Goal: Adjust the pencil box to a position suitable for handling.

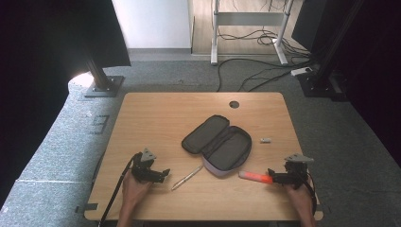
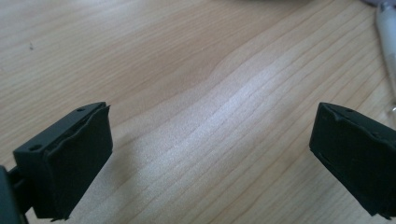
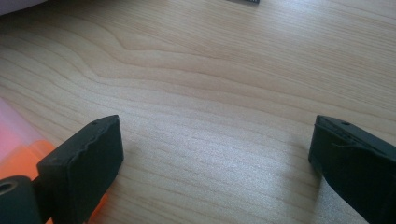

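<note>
An open dark grey pencil case (image 1: 217,142) lies flat in the middle of the wooden table (image 1: 156,113). A slim white pen (image 1: 187,177) lies in front of it, its end showing at the right edge of the left gripper view (image 2: 386,42). My left gripper (image 1: 164,175) (image 2: 210,158) is open just left of the pen, with only bare wood between its jaws. An orange highlighter with a pink cap (image 1: 255,177) (image 3: 18,149) lies just outside one jaw of my right gripper (image 1: 272,176) (image 3: 215,158), which is open over bare wood.
A small grey object (image 1: 265,140) (image 3: 243,1) lies to the right of the case. A round cable hole (image 1: 234,104) sits near the table's far edge. Black stands, a desk frame and cables stand on the floor beyond the table.
</note>
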`<action>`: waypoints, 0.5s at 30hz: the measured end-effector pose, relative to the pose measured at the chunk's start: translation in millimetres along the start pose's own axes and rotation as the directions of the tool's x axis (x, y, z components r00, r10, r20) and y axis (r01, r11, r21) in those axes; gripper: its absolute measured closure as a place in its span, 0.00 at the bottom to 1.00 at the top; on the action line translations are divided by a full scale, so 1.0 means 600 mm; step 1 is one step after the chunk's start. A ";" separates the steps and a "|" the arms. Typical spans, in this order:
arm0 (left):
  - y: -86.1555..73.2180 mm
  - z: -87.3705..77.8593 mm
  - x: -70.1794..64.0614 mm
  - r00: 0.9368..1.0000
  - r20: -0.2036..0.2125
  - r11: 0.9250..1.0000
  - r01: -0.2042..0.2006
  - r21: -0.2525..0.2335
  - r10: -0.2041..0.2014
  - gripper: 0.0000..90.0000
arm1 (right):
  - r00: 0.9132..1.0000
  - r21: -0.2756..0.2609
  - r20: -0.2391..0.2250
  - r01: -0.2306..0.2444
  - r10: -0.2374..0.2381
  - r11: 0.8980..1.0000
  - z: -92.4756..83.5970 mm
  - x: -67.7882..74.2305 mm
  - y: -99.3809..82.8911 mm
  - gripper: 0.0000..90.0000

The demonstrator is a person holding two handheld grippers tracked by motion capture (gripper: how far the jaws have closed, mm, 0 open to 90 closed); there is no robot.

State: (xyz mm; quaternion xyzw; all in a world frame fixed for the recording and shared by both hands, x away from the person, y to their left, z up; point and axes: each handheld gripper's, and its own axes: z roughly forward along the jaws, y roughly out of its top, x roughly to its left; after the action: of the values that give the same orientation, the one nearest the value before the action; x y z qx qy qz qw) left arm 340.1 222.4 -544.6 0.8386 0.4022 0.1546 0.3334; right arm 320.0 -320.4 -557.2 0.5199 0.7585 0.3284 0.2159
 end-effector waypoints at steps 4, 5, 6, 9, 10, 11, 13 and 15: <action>-0.001 0.007 -0.004 1.000 -0.014 0.999 -0.015 0.029 0.015 0.00 | 1.000 -0.001 0.000 0.000 0.000 1.000 0.000 0.000 0.000 0.03; -0.001 0.007 -0.004 1.000 -0.014 0.999 -0.015 0.029 0.015 0.00 | 1.000 -0.001 0.000 0.000 0.000 1.000 0.000 0.000 0.000 0.03; -0.001 0.007 -0.004 1.000 -0.014 0.999 -0.012 0.029 0.013 0.00 | 1.000 0.000 -0.001 0.001 -0.001 1.000 0.000 0.000 0.000 0.02; -0.001 0.008 -0.002 1.000 -0.002 0.999 0.000 0.036 0.000 0.00 | 1.000 0.000 -0.001 0.001 -0.001 1.000 0.000 0.000 0.000 0.02; -0.001 0.008 -0.002 1.000 -0.002 0.999 0.001 0.035 0.000 0.00 | 1.000 0.000 -0.001 0.001 -0.001 1.000 0.000 0.000 0.000 0.02; -0.001 0.008 -0.002 1.000 -0.002 0.999 0.001 0.036 -0.001 0.00 | 1.000 0.000 -0.001 0.001 -0.001 1.000 0.000 0.000 0.000 0.02; -0.001 0.008 -0.002 1.000 -0.002 0.999 0.001 0.036 -0.001 0.00 | 1.000 0.001 -0.001 0.002 -0.002 1.000 0.000 0.000 0.000 0.02; -0.001 0.008 -0.002 1.000 -0.003 0.999 0.001 0.036 -0.001 0.00 | 1.000 0.002 -0.003 0.002 -0.002 1.000 0.000 0.000 0.000 0.02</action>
State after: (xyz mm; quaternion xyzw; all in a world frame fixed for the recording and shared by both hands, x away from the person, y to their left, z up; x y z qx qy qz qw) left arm 341.4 219.5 -548.6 0.8440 0.4056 0.1484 0.3180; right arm 320.1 -320.1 -557.4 0.5188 0.7596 0.3283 0.2146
